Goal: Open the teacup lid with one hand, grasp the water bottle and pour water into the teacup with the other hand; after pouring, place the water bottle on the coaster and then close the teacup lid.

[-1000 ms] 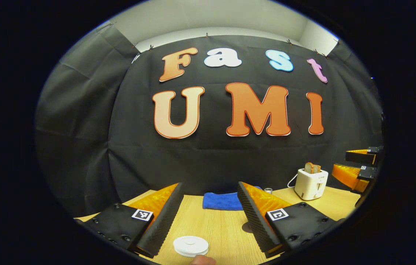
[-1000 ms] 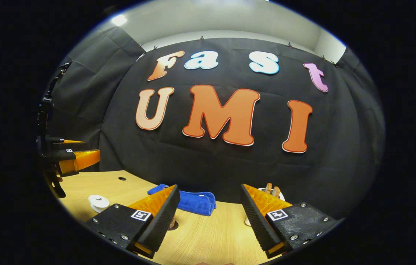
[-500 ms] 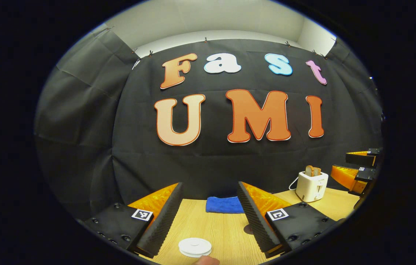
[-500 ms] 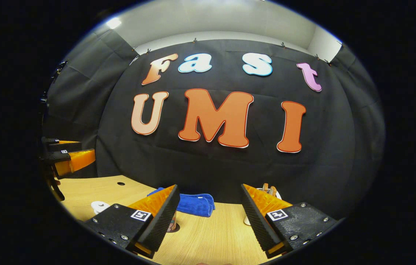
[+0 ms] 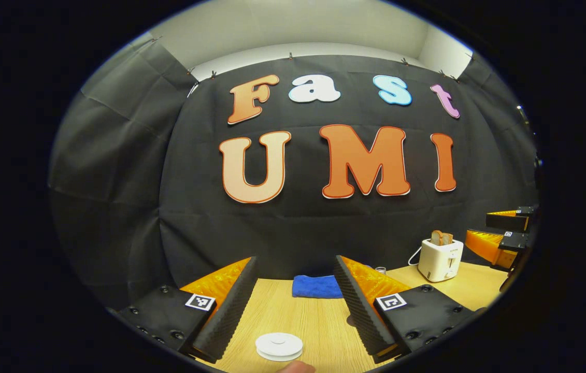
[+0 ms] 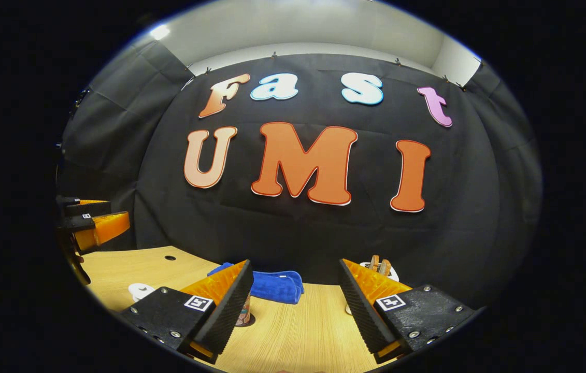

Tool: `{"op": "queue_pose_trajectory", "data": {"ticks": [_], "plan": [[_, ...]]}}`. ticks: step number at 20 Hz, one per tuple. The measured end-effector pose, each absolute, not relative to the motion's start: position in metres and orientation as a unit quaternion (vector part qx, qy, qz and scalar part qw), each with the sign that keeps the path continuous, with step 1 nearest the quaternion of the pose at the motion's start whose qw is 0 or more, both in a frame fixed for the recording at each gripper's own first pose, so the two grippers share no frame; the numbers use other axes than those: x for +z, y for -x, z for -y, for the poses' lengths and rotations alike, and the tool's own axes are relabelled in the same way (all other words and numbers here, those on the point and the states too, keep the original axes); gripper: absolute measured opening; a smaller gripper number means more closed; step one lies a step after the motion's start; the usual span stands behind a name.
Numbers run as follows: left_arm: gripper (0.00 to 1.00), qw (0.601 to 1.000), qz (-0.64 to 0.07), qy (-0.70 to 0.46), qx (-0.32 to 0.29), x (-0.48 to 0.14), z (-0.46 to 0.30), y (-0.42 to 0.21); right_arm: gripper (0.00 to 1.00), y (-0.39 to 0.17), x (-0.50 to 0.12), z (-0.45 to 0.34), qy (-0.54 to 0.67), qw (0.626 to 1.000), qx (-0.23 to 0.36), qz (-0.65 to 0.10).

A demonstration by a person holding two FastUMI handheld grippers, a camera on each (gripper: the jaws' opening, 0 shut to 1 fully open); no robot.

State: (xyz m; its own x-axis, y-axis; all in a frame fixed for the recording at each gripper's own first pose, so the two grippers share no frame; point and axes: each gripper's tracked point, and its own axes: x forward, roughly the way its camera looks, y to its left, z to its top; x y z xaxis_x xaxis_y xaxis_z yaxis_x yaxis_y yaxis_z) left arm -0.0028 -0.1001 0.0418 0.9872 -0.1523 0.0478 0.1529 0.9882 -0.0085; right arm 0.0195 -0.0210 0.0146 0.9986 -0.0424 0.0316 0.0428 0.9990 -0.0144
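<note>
In the left gripper view the left gripper (image 5: 295, 290) is held above the wooden surface (image 5: 313, 321) with its two fingers spread wide and nothing between them. Low in the gap, close to the view's bottom edge, the white teacup lid (image 5: 279, 346) sits flat and round; the cup under it cannot be made out. A fingertip (image 5: 297, 367) pokes in just below the lid at the very bottom edge. Beyond the fingers a folded blue cloth (image 5: 316, 286) lies on the surface near the black back wall, and a small metal-topped object peeks out just behind the right-hand finger, too hidden to name. Farther right stands a white toaster (image 5: 440, 259) with bread in its slots, and past it, at the view's right edge, the right gripper (image 5: 502, 233) hangs above the surface. In the right gripper view the right gripper (image 6: 297, 292) also has its fingers wide apart and empty. The water bottle (image 6: 243, 315) is partly hidden behind the left-hand finger, standing on a dark round coaster (image 6: 249, 322). The blue cloth (image 6: 272, 285) lies behind it, the teacup lid (image 6: 140, 289) sits well off to the left, and the toaster (image 6: 382, 268) shows just above the right-hand finger. The left gripper (image 6: 90, 224) is at the far left edge.
</note>
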Motion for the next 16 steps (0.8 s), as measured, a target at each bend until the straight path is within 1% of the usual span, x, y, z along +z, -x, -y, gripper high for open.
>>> {"op": "queue_pose_trajectory", "data": {"ticks": [2,3,4,6,7,9,10,11,12,15,16], "plan": [[0.97,0.997,0.024,0.004,-0.079,0.0403,0.1021,0.0032,0.98,-0.0198,0.0161,0.0195,0.009,1.0,-0.021,0.018],[1.0,0.997,0.025,0.003,-0.079,0.0415,0.1019,0.0032,0.98,-0.0204,0.0165,0.0195,0.01,1.0,-0.021,0.019],[0.97,0.997,0.028,0.003,-0.078,0.0439,0.1009,0.0019,0.98,-0.0199,0.0174,0.0185,0.01,1.0,-0.02,0.019],[0.97,0.996,0.028,0.002,-0.079,0.0446,0.1021,0.0036,0.98,-0.0199,0.0177,0.0178,0.006,1.0,-0.019,0.019],[1.0,0.996,0.026,0.003,-0.08,0.0444,0.1029,0.0037,0.98,-0.0208,0.0165,0.0179,0.004,1.0,-0.019,0.017],[1.0,0.996,0.026,0.006,-0.082,0.0424,0.1037,0.0042,0.98,-0.0203,0.016,0.0196,0.003,1.0,-0.021,0.017],[0.97,0.996,0.025,0.007,-0.082,0.0418,0.104,0.004,0.98,-0.02,0.0163,0.0207,0.005,1.0,-0.022,0.016],[1.0,0.996,0.024,0.007,-0.082,0.0408,0.104,0.0036,0.98,-0.0194,0.0163,0.0205,0.006,1.0,-0.023,0.017],[0.97,0.997,0.023,0.006,-0.08,0.0398,0.1027,0.0036,0.98,-0.0185,0.0159,0.0202,0.005,1.0,-0.023,0.017],[0.97,0.997,0.023,0.004,-0.08,0.0398,0.1025,0.0049,0.98,-0.0179,0.0169,0.02,0.005,1.0,-0.02,0.018],[0.94,0.997,0.024,0.004,-0.08,0.0407,0.1028,0.0051,0.98,-0.0185,0.0157,0.0191,0.005,1.0,-0.02,0.018]]}}
